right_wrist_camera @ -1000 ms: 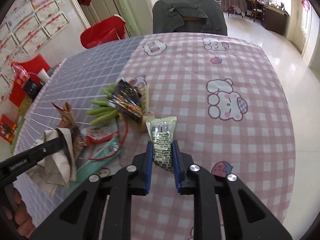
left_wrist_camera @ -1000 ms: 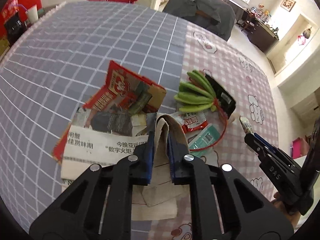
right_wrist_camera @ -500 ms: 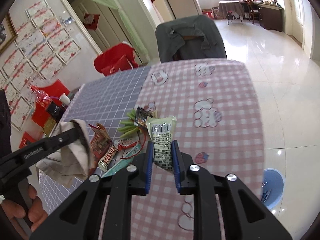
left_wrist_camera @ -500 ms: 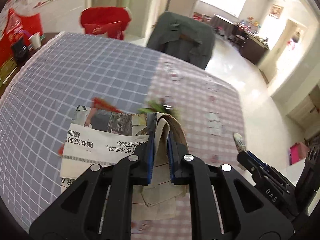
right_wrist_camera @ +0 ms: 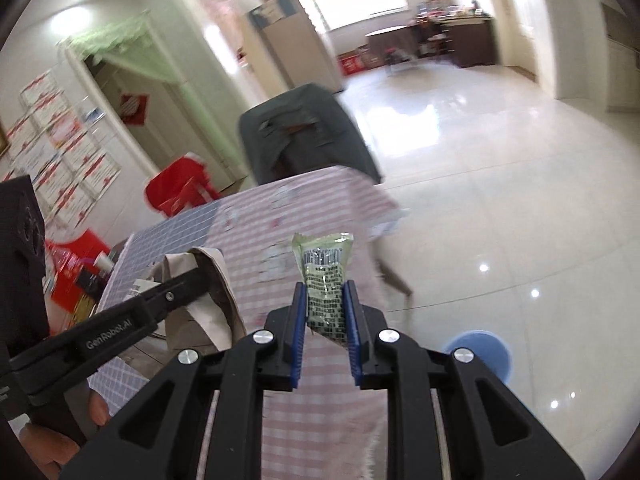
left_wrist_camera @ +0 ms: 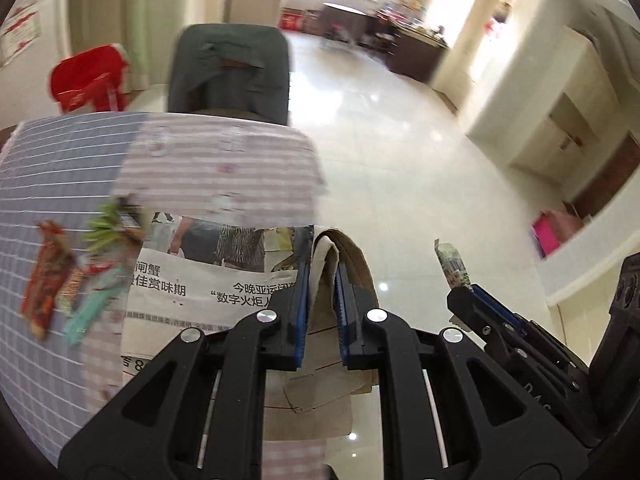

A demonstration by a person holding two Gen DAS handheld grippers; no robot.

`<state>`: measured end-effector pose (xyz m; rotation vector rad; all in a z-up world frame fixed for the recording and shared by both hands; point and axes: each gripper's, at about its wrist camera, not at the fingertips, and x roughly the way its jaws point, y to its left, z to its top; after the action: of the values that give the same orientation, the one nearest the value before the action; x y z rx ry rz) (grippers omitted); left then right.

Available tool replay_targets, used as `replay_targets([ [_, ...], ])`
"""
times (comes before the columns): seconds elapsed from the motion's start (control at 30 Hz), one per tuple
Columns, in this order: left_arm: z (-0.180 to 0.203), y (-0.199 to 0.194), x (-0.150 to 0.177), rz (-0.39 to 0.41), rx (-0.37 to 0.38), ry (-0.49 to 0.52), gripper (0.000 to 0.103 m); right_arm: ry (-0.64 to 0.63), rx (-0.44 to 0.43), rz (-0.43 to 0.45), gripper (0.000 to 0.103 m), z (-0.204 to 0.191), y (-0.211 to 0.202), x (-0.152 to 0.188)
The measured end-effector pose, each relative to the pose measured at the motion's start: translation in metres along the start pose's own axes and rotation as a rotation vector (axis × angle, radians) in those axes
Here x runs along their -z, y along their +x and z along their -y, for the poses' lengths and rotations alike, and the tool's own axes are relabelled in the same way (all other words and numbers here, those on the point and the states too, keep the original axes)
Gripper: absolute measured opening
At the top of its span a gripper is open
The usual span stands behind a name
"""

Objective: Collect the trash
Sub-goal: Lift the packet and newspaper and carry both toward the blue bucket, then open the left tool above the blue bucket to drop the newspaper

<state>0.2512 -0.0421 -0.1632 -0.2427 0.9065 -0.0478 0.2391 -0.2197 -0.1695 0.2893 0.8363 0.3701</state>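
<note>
My left gripper (left_wrist_camera: 322,276) is shut on a bundle of folded brown paper (left_wrist_camera: 352,256) and newspaper (left_wrist_camera: 208,280), held in the air beyond the table's right edge. My right gripper (right_wrist_camera: 325,300) is shut on a green snack packet (right_wrist_camera: 324,276), which stands upright between the blue pads. That packet (left_wrist_camera: 450,260) also shows in the left wrist view, in the right gripper (left_wrist_camera: 460,292). The left gripper (right_wrist_camera: 196,276) with its paper bundle (right_wrist_camera: 208,304) shows at the left of the right wrist view. More wrappers (left_wrist_camera: 60,284) and green pods (left_wrist_camera: 106,228) lie on the table.
The table (right_wrist_camera: 320,208) carries a pink check cloth beside a grey check one. A blue bin (right_wrist_camera: 480,354) stands on the shiny tiled floor to the table's right. A chair draped in grey (right_wrist_camera: 304,132) sits at the far end, a red chair (right_wrist_camera: 180,188) behind. A hand (right_wrist_camera: 52,448) holds the left gripper.
Both grippers have risen and swung right, off the table and towards the floor, each keeping its load. The remaining wrappers have slid to the left of the left wrist view. The blue bin has come closer.
</note>
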Motion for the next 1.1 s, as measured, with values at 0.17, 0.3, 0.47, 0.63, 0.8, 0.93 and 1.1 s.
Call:
replay_targets([
  [0.17, 0.074, 0.029, 0.009, -0.059, 0.067, 0.083, 0.013, 0.075, 0.078, 0.033, 0.018, 0.064, -0.035, 0.001],
  [0.3, 0.118, 0.046, 0.016, -0.089, 0.108, 0.139, 0.013, 0.119, 0.124, 0.047, 0.018, 0.105, -0.055, 0.004],
  [0.47, 0.164, 0.068, 0.023, -0.13, 0.145, 0.19, 0.013, 0.159, 0.16, 0.061, 0.018, 0.141, -0.07, 0.006],
  [0.63, 0.189, 0.086, 0.024, -0.162, 0.143, 0.202, 0.028, 0.183, 0.18, 0.069, 0.018, 0.162, -0.078, 0.008],
  [0.8, 0.198, 0.092, 0.024, -0.153, 0.133, 0.223, 0.055, 0.199, 0.185, 0.063, 0.019, 0.176, -0.078, 0.008],
  [0.93, 0.194, 0.095, 0.023, -0.163, 0.125, 0.213, 0.055, 0.206, 0.182, 0.054, 0.019, 0.18, -0.074, 0.007],
  [1.1, 0.185, 0.098, 0.019, -0.169, 0.114, 0.201, 0.055, 0.198, 0.17, 0.042, 0.019, 0.175, -0.067, 0.006],
])
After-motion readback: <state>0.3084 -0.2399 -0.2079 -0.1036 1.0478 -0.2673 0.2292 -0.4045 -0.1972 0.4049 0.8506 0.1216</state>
